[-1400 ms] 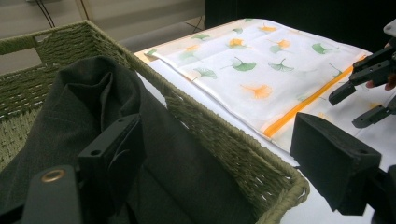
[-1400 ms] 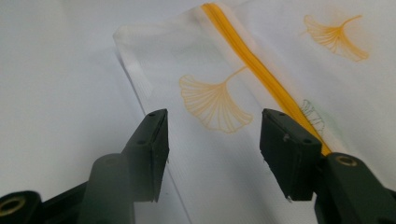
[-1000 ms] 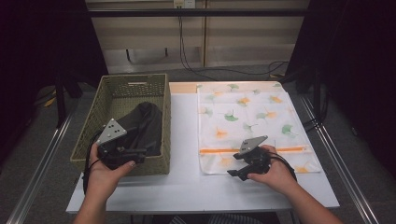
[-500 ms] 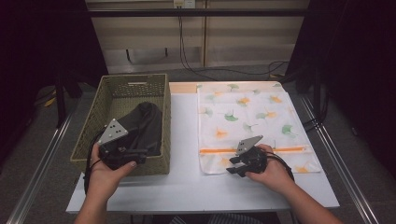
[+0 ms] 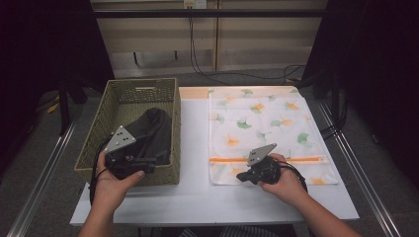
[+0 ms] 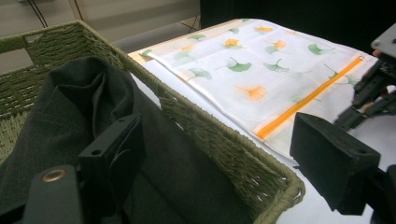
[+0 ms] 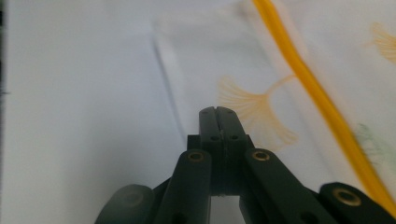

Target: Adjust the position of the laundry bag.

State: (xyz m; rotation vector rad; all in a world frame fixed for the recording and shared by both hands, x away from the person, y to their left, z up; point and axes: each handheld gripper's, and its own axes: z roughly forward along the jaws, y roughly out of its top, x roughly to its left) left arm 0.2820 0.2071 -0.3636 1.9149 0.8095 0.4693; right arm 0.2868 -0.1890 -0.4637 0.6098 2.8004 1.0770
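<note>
The right tool (image 5: pixel 245 177) is sitting at the near left corner of the leaf-print bag (image 5: pixel 262 129) on the counter (image 5: pixel 192 197), its jaws having just been closing and now meeting, seemingly pinching the bag's edge. The orange zip (image 5: pixel 269 159) is running crosswise just beyond it. The left tool (image 5: pixel 148 162), jaws wide, is hovering over the dark cloth (image 6: pixel 70 121) in the basket (image 5: pixel 141 89), nearer to that.
</note>
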